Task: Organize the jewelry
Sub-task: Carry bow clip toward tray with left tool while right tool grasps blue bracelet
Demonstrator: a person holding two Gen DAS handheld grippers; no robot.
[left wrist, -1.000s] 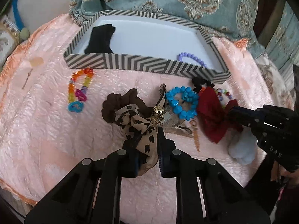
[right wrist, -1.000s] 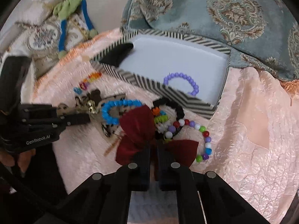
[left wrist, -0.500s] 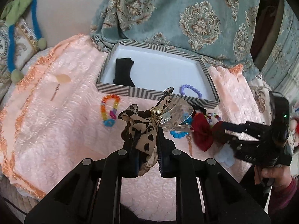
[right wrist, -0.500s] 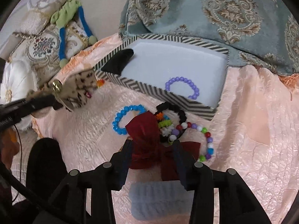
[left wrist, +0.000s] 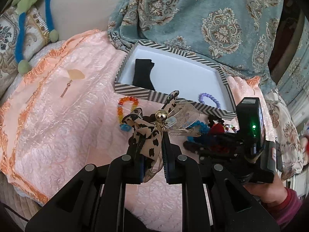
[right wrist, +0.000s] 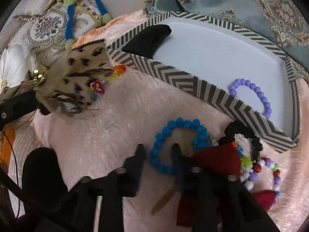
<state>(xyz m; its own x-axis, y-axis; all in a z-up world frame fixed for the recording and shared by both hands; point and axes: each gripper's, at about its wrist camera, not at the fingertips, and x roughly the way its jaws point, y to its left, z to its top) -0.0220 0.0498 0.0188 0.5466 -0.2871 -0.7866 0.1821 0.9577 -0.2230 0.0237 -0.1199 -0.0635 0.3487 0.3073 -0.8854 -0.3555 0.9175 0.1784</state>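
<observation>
My left gripper (left wrist: 153,145) is shut on a leopard-print bow with a gold bell (left wrist: 150,133) and holds it above the pink cloth; the bow also shows in the right wrist view (right wrist: 77,81). My right gripper (right wrist: 157,150) is open, its fingers straddling one side of the blue bead bracelet (right wrist: 164,145) on the cloth. A dark red bow (right wrist: 218,158), a black bracelet (right wrist: 245,133) and a multicolour bead bracelet (right wrist: 270,172) lie beside it. The striped box (left wrist: 173,94) holds a black piece (left wrist: 143,73) and a purple bead bracelet (right wrist: 256,94).
An orange and yellow bead bracelet (left wrist: 125,110) lies on the cloth left of the box front. A gold fan pendant (left wrist: 75,75) lies further left. Teal patterned fabric (left wrist: 212,15) is behind the box, cushions (left wrist: 11,38) at far left.
My left gripper has lifted the leopard bow off the cloth. My right gripper has opened, let go of the red bow, and moved left onto the blue bracelet.
</observation>
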